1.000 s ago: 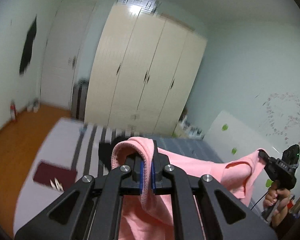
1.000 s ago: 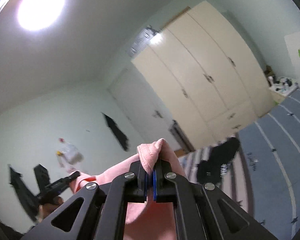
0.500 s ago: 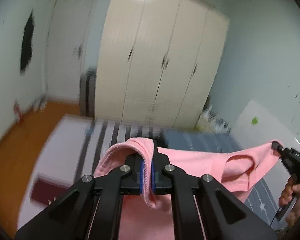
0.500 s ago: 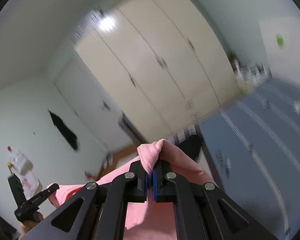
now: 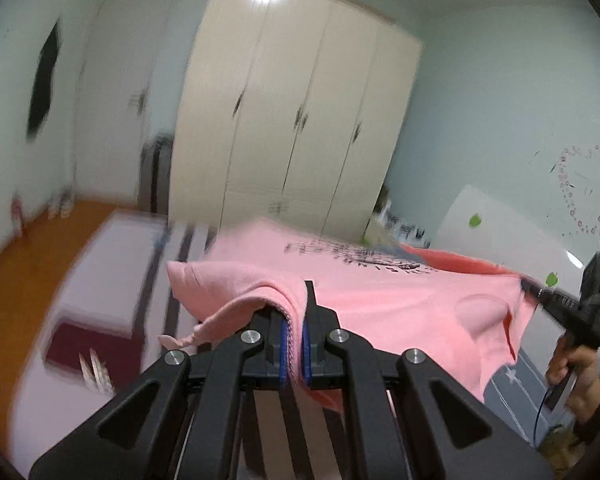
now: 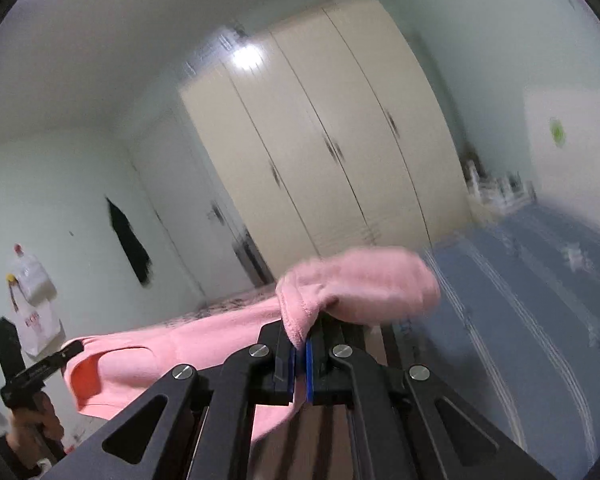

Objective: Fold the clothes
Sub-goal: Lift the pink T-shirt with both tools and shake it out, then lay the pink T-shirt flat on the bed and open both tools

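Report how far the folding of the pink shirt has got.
Done: the pink shirt is picked up, with the left gripper and the right gripper each shut on a shoulder. In hand: it is stretched between them above the bed, printed side showing, sleeves loose. Left: laying it flat and every fold; no crease shows yet.

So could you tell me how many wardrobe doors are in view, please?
4 on the cream wardrobe past the bed, side by side: far left, centre-left, centre-right and far right. Nothing seems to hide a fifth.
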